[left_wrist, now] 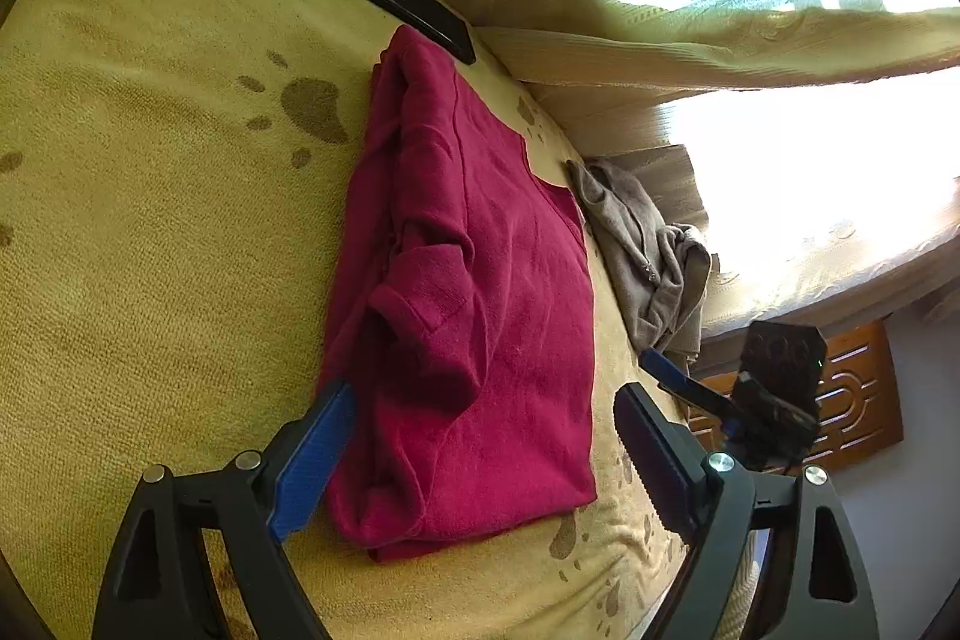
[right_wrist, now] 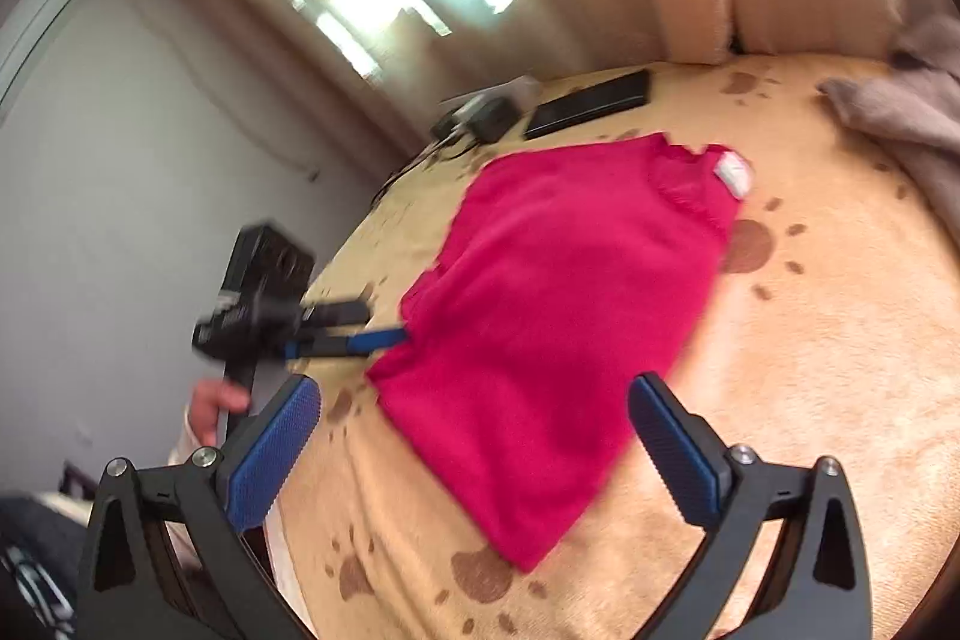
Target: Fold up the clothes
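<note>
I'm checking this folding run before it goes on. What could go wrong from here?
The red sweater lies near the bed's edge, so a tug might slide it off. The folded-in sleeve sits loose and could flop open. The grey garment close by might get snagged.

two low wrist views from opposite sides, both close over the red sweater (left_wrist: 474,292) on the bed (left_wrist: 150,220)

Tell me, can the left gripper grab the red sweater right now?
Probably yes. The left gripper is open just above the near edge of the red sweater, with nothing between them.
</note>
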Action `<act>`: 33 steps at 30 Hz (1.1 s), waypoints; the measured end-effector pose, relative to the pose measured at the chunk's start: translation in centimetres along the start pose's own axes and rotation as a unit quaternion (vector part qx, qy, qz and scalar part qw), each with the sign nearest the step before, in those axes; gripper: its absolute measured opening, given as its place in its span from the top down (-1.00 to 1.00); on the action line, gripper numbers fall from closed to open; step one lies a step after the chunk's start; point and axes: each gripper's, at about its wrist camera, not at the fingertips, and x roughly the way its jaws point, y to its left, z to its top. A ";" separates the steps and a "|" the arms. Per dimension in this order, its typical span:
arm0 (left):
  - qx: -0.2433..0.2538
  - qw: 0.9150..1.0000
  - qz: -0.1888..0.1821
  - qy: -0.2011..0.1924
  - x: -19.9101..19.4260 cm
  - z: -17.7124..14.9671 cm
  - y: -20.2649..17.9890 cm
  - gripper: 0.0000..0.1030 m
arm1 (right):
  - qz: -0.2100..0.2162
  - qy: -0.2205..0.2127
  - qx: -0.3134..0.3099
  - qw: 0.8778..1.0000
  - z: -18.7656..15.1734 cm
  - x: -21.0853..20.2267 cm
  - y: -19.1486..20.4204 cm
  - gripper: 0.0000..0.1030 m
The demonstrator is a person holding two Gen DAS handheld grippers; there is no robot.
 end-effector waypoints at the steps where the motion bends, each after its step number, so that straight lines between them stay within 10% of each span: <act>1: 0.005 1.000 -0.004 0.003 0.0 -0.3 -0.4 -0.73 | -0.005 0.005 0.046 0.999 1.0 -0.3 -1.3 -1.00; 9: 0.015 0.999 -0.025 0.014 -0.4 -2.1 -1.5 -0.73 | 0.110 0.059 0.146 0.981 -2.9 0.9 -3.3 -1.00; 26: -0.001 0.999 -0.035 -0.003 -2.6 -3.3 -0.1 -0.74 | 0.050 0.139 0.164 0.975 -6.0 5.2 0.3 -1.00; 33: -0.004 0.999 -0.040 0.004 -2.5 -3.6 0.4 -0.75 | 0.096 0.102 0.227 0.964 -5.9 5.2 -0.5 -1.00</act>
